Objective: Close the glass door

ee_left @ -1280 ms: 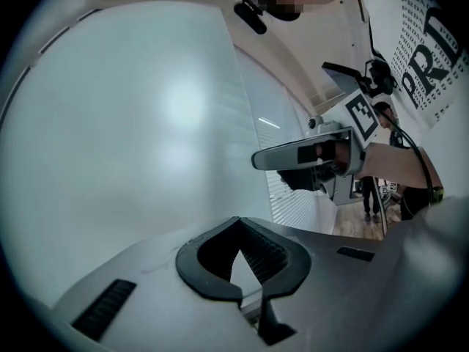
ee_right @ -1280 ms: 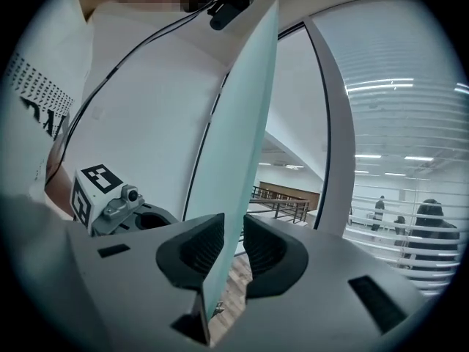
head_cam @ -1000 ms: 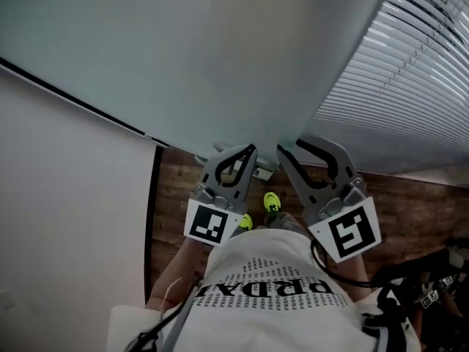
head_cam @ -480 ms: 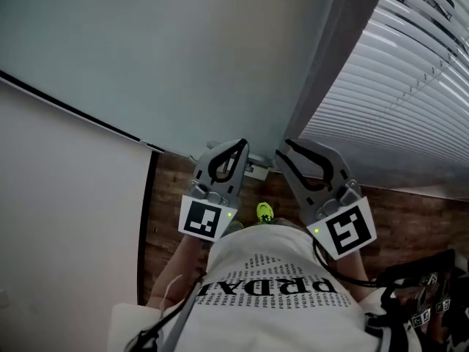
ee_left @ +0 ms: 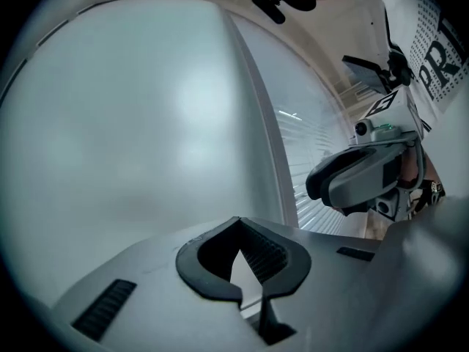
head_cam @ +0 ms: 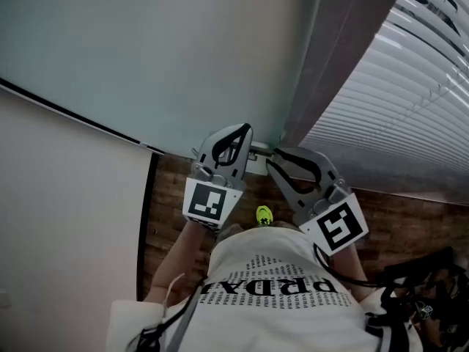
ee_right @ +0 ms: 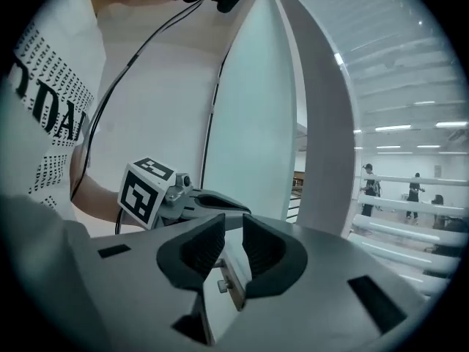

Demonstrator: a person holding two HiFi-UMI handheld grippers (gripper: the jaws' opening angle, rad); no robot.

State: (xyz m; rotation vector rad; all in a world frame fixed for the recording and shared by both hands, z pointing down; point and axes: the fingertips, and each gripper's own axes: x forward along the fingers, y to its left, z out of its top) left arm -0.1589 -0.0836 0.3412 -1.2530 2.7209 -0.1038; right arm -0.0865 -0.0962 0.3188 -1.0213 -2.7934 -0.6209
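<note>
The frosted glass door (head_cam: 146,50) stands almost against the grey post (head_cam: 333,42). The right gripper (ee_right: 233,229) holds its free edge at a small metal fitting (ee_right: 229,283). The left gripper (ee_left: 238,229), tips together, is beside the pane. The door is probably heavy, stiff, slippery and fragile, so it is better to hold it at the fitting.

The glass door (head_cam: 183,50) fills the way straight ahead of me. Right of the door, a grey post (head_cam: 330,64) and the blinds (head_cam: 410,101) shut off passage; left of the door stands a white wall (head_cam: 66,211). Below the door's bottom edge, wooden floor (head_cam: 170,189) lies open.
</note>
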